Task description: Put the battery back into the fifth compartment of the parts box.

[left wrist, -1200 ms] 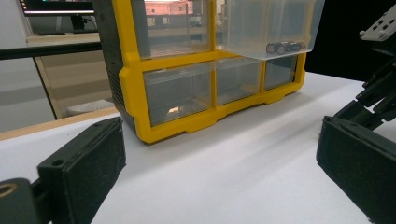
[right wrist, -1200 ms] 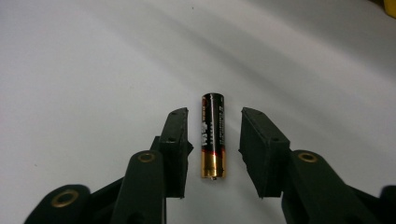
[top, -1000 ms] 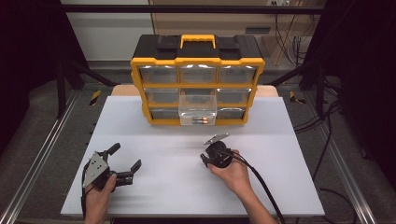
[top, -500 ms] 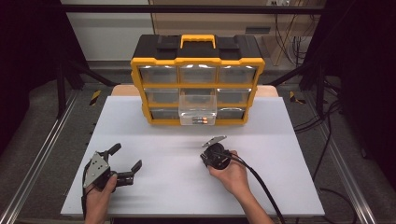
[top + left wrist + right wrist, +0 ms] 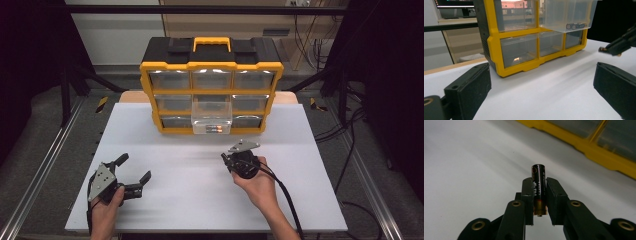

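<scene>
A: Battery (image 5: 538,187): the right tool (image 5: 539,195) has just been closing, and now it's clamped between the pads, lifted off the worktop (image 5: 200,200).

B: So it's ready for the open drawer (image 5: 212,118). The left tool (image 5: 134,174) rests, jaws apart, holding nothing.

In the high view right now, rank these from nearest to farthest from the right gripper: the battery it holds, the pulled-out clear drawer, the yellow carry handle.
1. Battery: clamped between the right gripper's jaws.
2. Pulled-out clear drawer: just beyond it, sticking out of the organizer's front, middle column.
3. Yellow carry handle: on the organizer's black top, farthest back.
</scene>
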The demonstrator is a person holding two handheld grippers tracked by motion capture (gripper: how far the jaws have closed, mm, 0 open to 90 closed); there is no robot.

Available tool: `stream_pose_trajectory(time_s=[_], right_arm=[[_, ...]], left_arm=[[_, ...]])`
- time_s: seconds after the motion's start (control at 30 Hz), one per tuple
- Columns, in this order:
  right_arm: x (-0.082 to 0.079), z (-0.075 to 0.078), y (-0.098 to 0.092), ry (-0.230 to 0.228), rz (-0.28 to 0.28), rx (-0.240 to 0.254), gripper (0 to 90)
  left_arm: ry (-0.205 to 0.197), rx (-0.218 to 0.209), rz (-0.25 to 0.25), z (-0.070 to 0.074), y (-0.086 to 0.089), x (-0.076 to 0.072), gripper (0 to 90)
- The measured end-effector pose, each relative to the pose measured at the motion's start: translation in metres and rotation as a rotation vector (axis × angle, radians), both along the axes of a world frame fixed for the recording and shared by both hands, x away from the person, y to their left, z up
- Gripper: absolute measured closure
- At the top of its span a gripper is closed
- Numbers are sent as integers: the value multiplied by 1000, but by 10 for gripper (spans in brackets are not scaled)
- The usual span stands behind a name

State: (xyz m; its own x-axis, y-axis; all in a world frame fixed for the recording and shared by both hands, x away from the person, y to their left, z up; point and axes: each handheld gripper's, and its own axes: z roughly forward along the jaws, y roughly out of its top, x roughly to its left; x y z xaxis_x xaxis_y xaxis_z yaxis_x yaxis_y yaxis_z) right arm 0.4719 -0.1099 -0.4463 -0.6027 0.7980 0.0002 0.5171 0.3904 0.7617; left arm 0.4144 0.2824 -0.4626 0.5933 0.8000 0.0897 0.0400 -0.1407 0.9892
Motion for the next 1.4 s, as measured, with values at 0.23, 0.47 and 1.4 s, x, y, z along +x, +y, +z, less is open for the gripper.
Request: stream_pose_trajectory(time_s=[0.23, 0.47, 1.4], right_arm=[[-7, 25, -23, -71, -26, 79, 769], [-11, 41, -35, -130, -44, 159, 769], [3, 97, -59, -251, -66, 282, 769]], left_arm=[[0, 0, 9, 0, 2, -1, 13], [-3, -10, 25, 1, 6, -2, 13], [4, -18, 82, -1, 17, -1, 12]])
